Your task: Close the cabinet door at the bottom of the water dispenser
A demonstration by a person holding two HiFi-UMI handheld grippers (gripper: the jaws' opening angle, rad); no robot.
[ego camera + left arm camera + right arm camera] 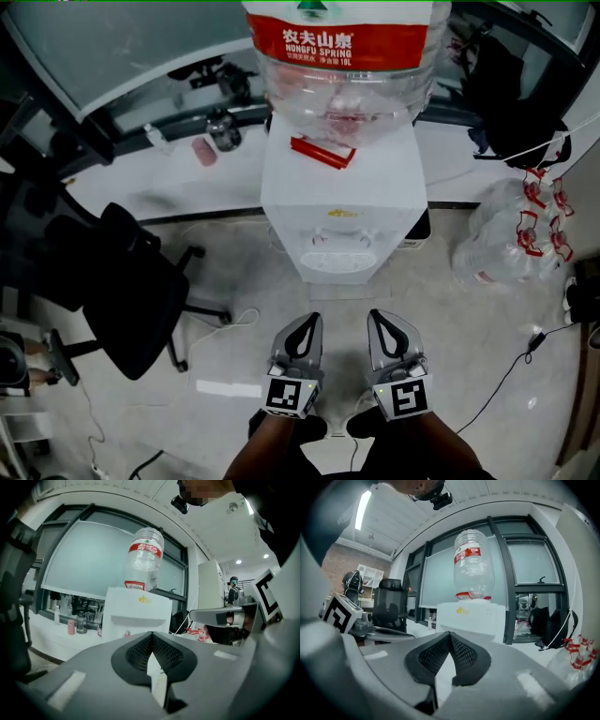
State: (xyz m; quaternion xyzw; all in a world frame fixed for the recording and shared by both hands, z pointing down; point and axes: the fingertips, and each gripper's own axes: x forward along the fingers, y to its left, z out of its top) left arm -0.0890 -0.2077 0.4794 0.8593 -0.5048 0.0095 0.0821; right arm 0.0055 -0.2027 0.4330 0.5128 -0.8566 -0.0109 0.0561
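A white water dispenser [342, 197] stands ahead of me on the floor, with a large clear bottle [342, 66] with a red label upside down on top. Its bottom cabinet door is out of sight in every view, hidden by the steep angle and by the jaws. My left gripper [312, 319] and right gripper [376, 315] hover side by side a short way in front of the dispenser, both shut and empty. In the left gripper view the shut left gripper [151, 633] covers the lower part of the dispenser [136, 616]. The right gripper [449, 633] likewise hides the lower part of the dispenser [471, 616].
A black office chair [131, 291] stands to the left. Several empty water bottles [516, 234] lie bunched to the right of the dispenser. A black backpack [516, 94] rests on the white ledge [159, 183] behind, with small bottles and a pink cup [203, 150]. Cables [511, 366] trail on the floor.
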